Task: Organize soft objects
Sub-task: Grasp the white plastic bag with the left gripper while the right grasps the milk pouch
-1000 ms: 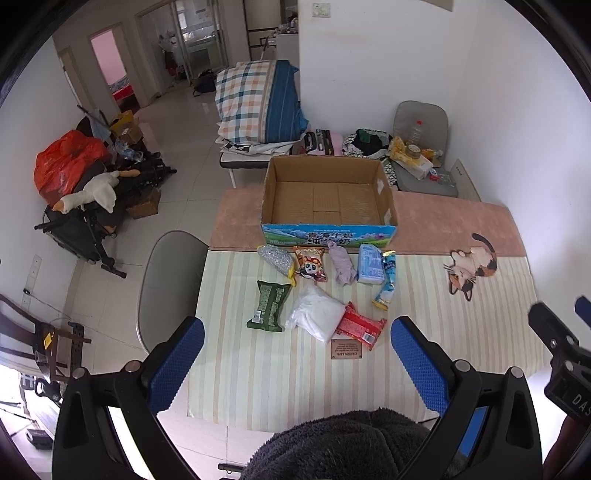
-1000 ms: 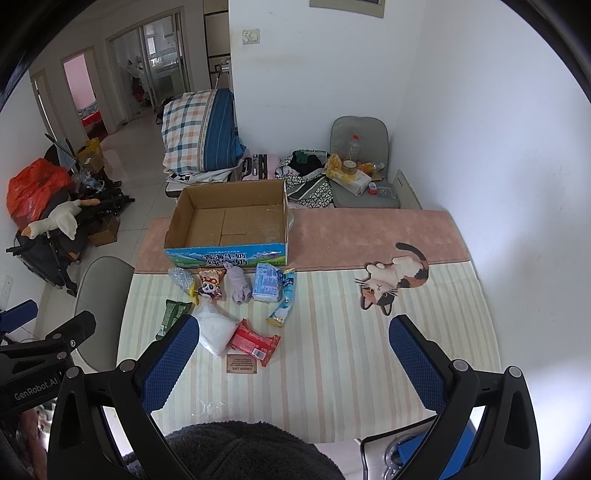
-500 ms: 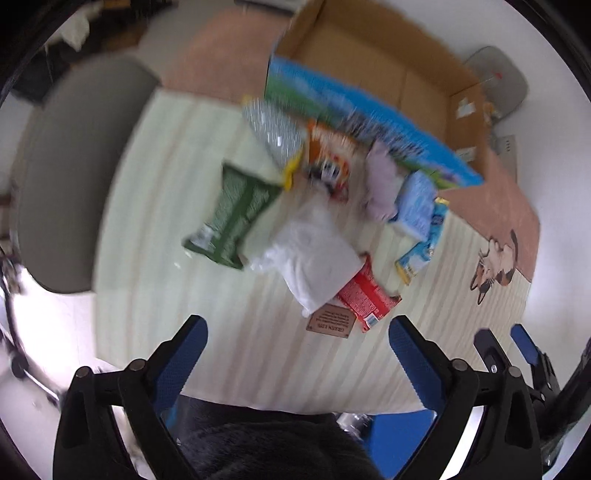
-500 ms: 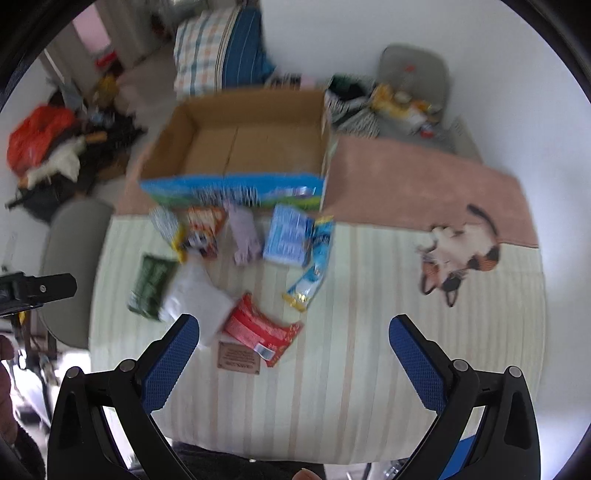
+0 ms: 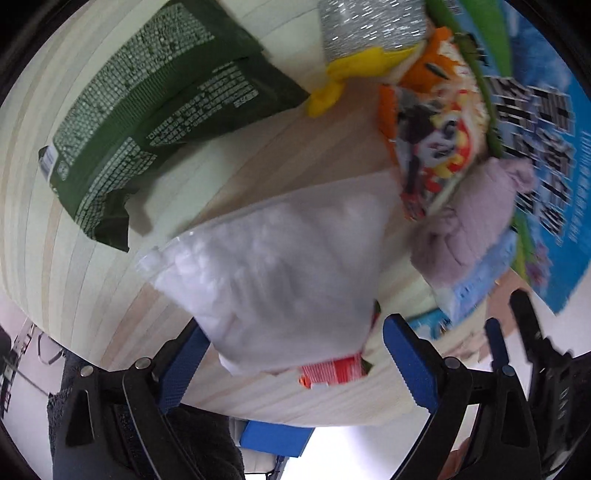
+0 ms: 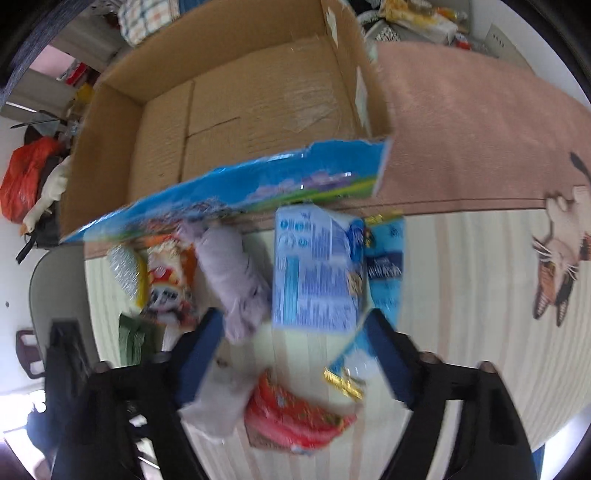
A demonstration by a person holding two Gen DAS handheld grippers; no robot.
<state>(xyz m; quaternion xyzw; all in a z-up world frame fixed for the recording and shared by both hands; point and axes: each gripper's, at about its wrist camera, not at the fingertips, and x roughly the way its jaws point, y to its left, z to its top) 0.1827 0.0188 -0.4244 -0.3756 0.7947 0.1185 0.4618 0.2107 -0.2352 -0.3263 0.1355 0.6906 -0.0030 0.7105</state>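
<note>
My left gripper point(image 5: 291, 354) is open, its blue fingers on either side of a clear bag of white fluff point(image 5: 280, 269) on the striped table. A red packet point(image 5: 332, 371) lies under the bag's near edge. My right gripper point(image 6: 295, 350) is open, just in front of a lilac knitted item point(image 6: 236, 273) and a light blue tissue pack point(image 6: 314, 269). Behind them stands an open, empty cardboard box point(image 6: 258, 96) with a blue front. The lilac item point(image 5: 476, 225) also shows in the left wrist view.
A dark green packet point(image 5: 155, 110), a silver and yellow packet point(image 5: 369, 33) and an orange cartoon packet point(image 5: 432, 122) lie left of the fluff bag. A long blue packet point(image 6: 384, 273) lies right of the tissue pack. A pink runner point(image 6: 480, 140) covers the table's far part.
Both grippers have dropped from high above the table to close over the items. The left one now straddles the white fluff bag; the right one has come up to the lilac item and tissue pack.
</note>
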